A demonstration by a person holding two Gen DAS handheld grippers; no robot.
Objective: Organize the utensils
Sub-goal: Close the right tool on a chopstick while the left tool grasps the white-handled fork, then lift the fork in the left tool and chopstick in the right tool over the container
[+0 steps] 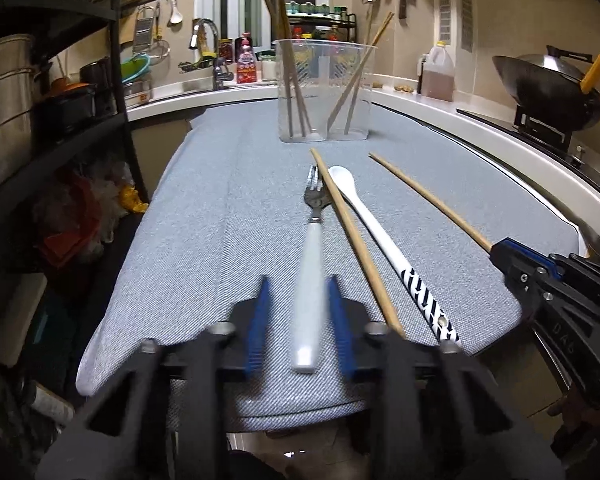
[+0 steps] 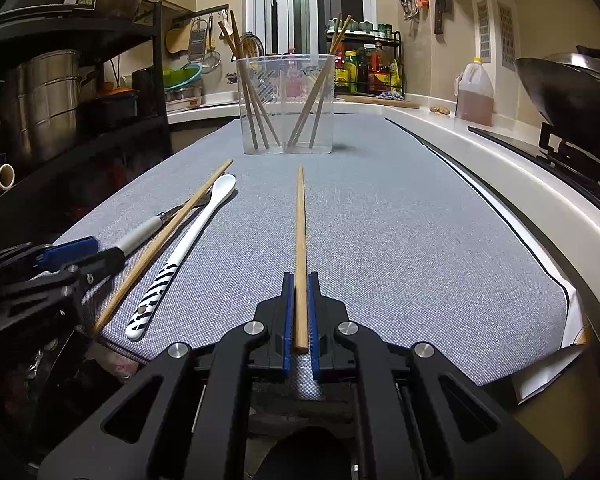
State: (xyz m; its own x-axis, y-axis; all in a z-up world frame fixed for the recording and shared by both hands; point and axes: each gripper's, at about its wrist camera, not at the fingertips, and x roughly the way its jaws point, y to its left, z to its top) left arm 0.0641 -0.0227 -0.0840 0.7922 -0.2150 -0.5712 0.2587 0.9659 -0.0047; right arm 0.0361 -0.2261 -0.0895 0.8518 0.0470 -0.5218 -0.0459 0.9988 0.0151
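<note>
A clear two-compartment holder [image 1: 325, 92] [image 2: 287, 104] stands at the far end of the grey mat, with wooden chopsticks in both halves. On the mat lie a white-handled fork [image 1: 309, 276] [image 2: 140, 236], a chopstick [image 1: 352, 236] [image 2: 164, 236] and a white spoon with a striped handle [image 1: 384, 248] [image 2: 180, 256]. My left gripper [image 1: 300, 288] [image 2: 84, 256] straddles the fork's handle, jaws apart with a gap on each side. My right gripper [image 2: 300, 280] [image 1: 496, 250] is shut on the near end of another chopstick [image 2: 300, 240] [image 1: 428, 196], which points toward the holder.
The grey mat [image 1: 220, 220] [image 2: 400, 232] covers a narrow board. A black shelf rack with pots [image 1: 40, 120] stands to the left. A white counter [image 1: 480, 120] with a wok [image 1: 548, 80] on a stove and an oil jug [image 1: 438, 72] runs along the right.
</note>
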